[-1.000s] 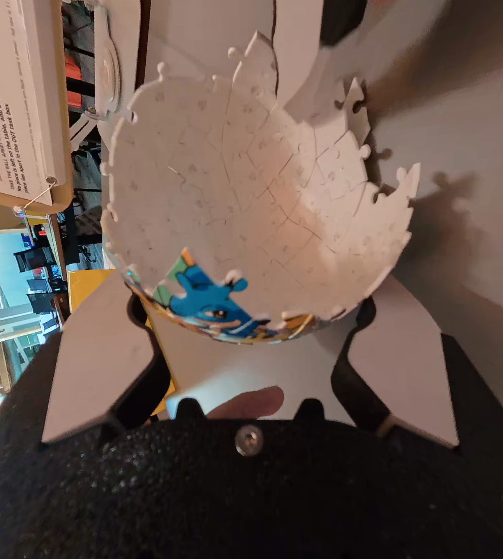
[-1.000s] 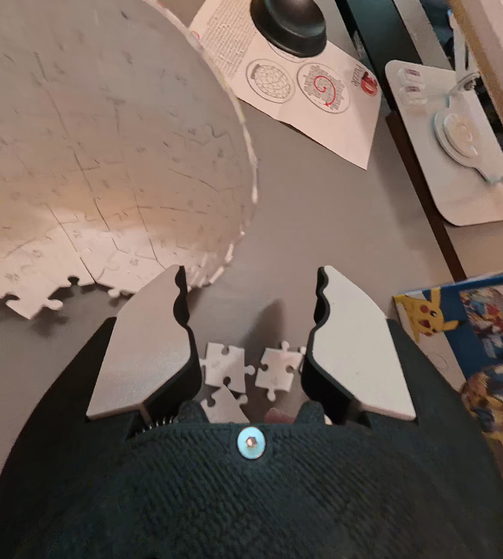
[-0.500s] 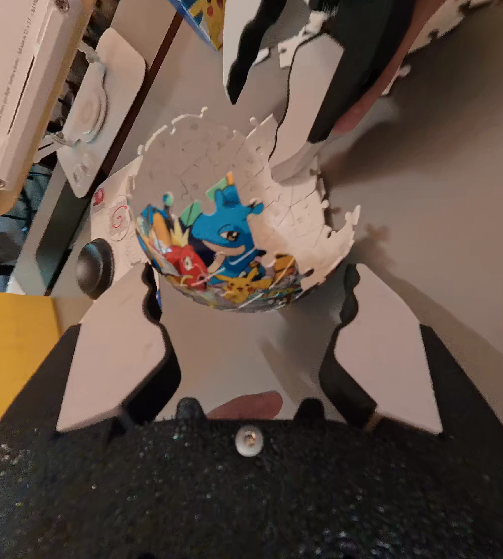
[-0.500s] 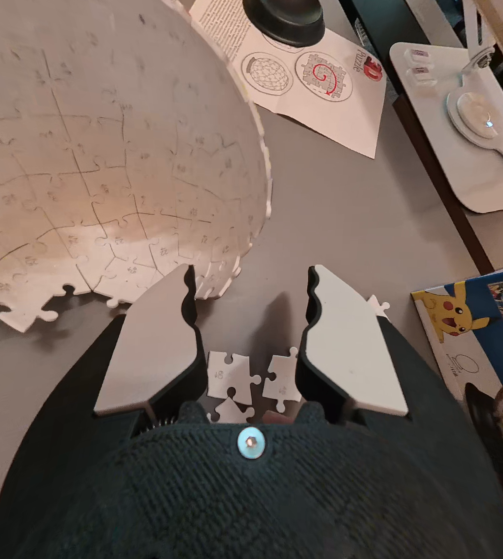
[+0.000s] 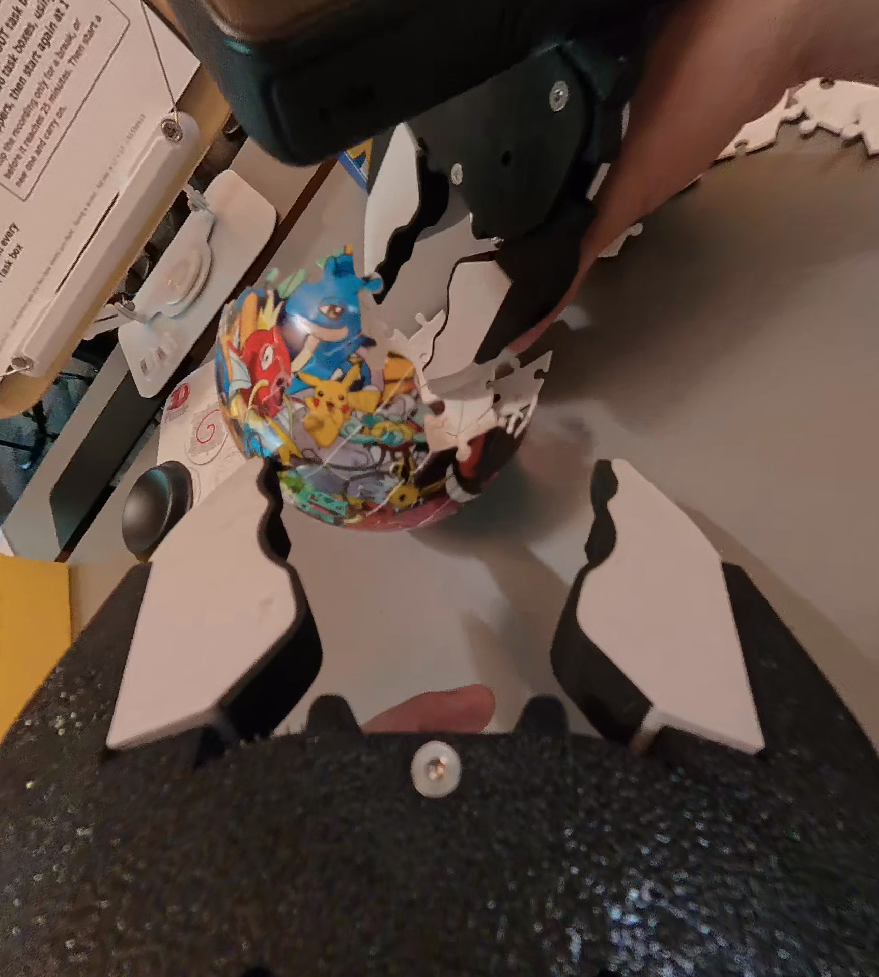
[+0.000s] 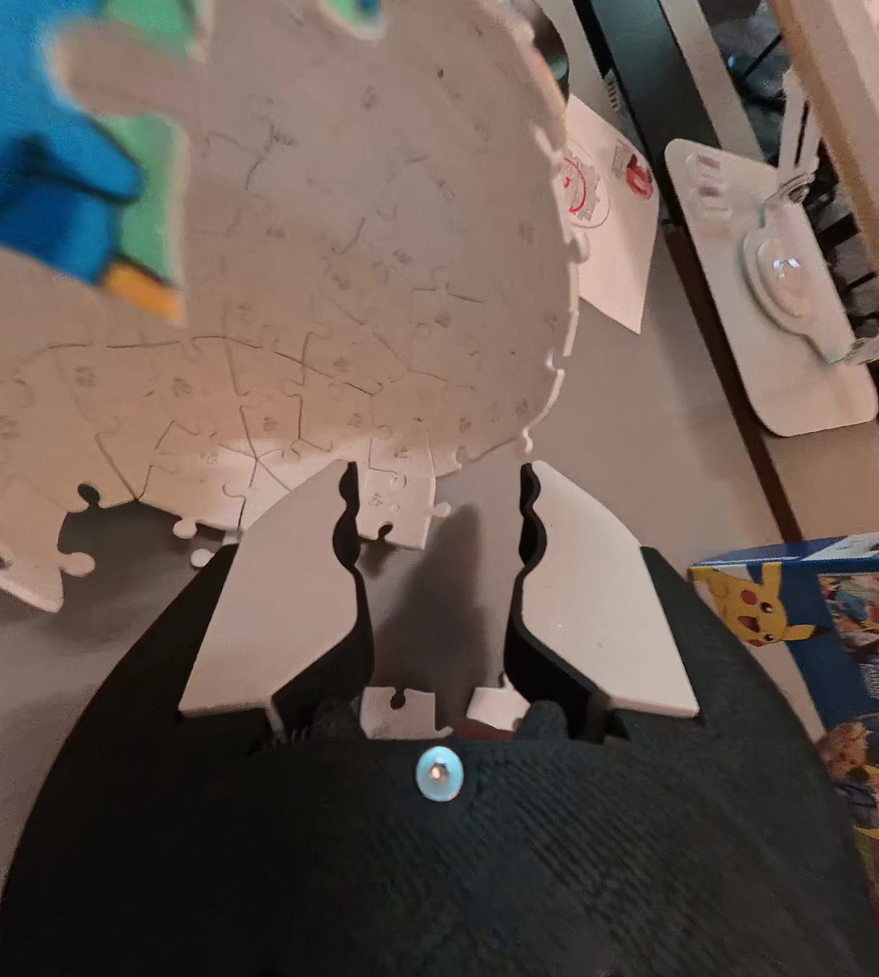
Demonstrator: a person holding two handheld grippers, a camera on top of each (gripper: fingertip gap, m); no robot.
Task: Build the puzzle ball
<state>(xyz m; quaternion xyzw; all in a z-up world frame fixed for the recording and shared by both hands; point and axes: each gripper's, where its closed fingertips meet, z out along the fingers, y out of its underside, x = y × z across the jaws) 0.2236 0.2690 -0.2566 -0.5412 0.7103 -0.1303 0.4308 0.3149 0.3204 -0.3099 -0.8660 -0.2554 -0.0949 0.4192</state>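
The left claw (image 5: 432,470) hovers with its fingers spread wide and empty. Just ahead of its tips the half-built puzzle ball (image 5: 342,402) sits on the grey counter (image 5: 744,370), printed side toward this claw. Beyond the ball, the right claw (image 6: 440,470) reaches in at the ragged rim, fingers apart, the left one overlapping the shell's white inner face; whether it touches is unclear. Loose puzzle pieces (image 6: 405,713) lie beneath it, and the puzzle box (image 6: 839,634) to its right.
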